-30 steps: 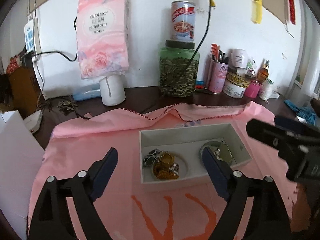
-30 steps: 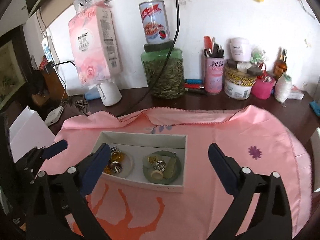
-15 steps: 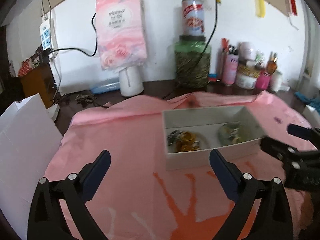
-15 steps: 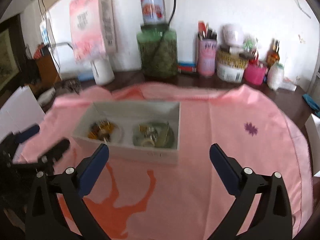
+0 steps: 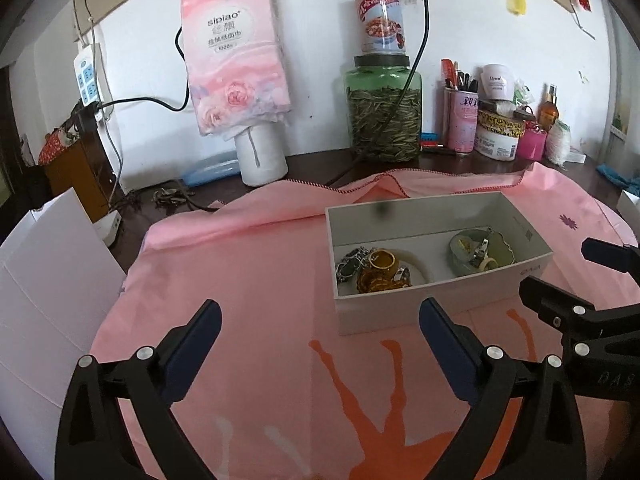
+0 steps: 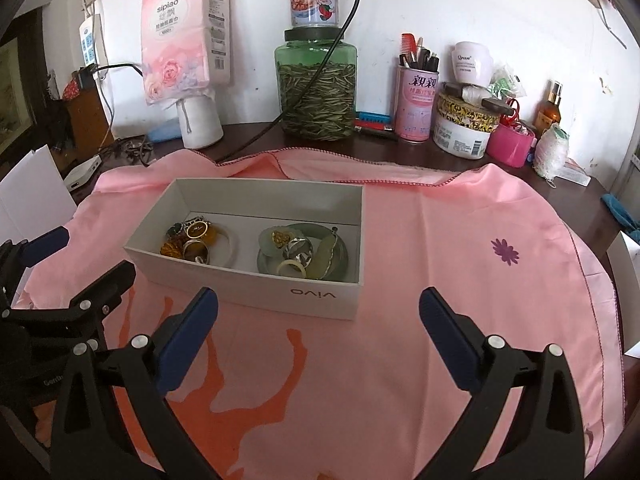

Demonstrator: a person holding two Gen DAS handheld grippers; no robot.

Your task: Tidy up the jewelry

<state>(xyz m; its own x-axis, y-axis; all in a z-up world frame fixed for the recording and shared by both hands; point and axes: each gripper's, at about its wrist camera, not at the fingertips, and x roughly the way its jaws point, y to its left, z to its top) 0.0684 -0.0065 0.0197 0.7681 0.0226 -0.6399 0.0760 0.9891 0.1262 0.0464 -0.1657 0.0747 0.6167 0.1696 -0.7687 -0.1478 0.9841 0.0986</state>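
Inside the white box (image 6: 256,284), which sits on the pink cloth (image 6: 440,280) spread over the table (image 6: 480,160), your jewelry already lies in two groups. Toward the box's left end you have the amber and gold pieces (image 6: 190,242) heaped on a pale ring-shaped dish (image 6: 232,246); toward its right end the jade and silver pieces (image 6: 298,250) sit within a green bangle (image 6: 344,256). No loose piece shows on the cloth around the box, so the sorting looks finished or nearly so, though you cannot tell from here whether a lid or further tidying is intended.

Left of the box, your left gripper (image 5: 320,332) hangs over bare cloth with its jaws released wide and nothing between them. In front of the box, toward its right end, your right gripper (image 6: 318,316) is likewise spread, empty, and touching nothing. Both sit short of the box, apart from its walls.

What seems left for you, at most, is a last check of the two heaps or closing the box. The white sheet (image 5: 48,280) standing well left of the box may be a lid, but that is unclear.
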